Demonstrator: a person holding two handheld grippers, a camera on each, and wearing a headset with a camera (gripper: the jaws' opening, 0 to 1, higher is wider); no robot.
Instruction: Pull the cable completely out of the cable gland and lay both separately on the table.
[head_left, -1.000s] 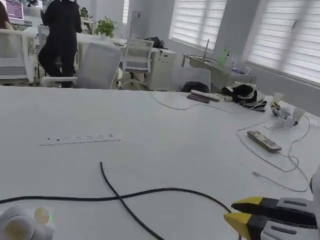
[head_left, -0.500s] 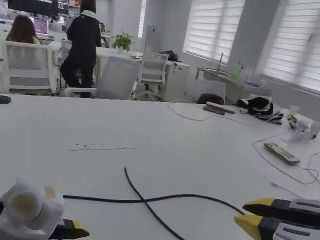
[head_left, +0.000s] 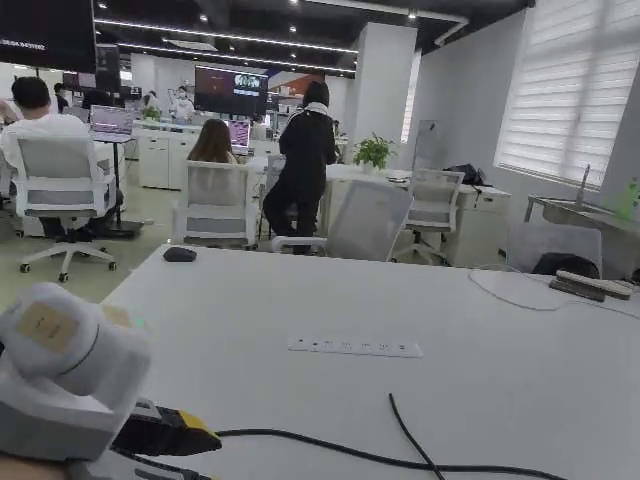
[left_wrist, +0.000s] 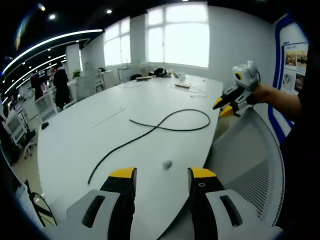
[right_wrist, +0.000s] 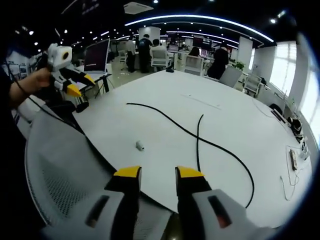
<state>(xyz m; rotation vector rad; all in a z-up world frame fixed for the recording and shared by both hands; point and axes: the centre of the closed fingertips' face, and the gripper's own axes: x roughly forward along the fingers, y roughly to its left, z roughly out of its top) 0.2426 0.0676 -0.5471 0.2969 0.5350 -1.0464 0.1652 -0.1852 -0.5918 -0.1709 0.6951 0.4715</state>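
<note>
Left claw (left_wrist: 162, 175) and right claw (right_wrist: 158, 172) gape empty; tiny, blurred grey cable gland (left_wrist: 167, 163) at left claw's 12 o'clock, black cable (left_wrist: 159, 128) beyond.

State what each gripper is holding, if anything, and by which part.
Nothing. The left gripper and right gripper are open and empty; the cable and cable gland lie on the table.

The left gripper (left_wrist: 162, 176) and right gripper (right_wrist: 157, 172) look alike: pale grey moulded bodies, a dark oval slot behind each of the jaws, and black jaws capped with bright yellow tips.
</note>
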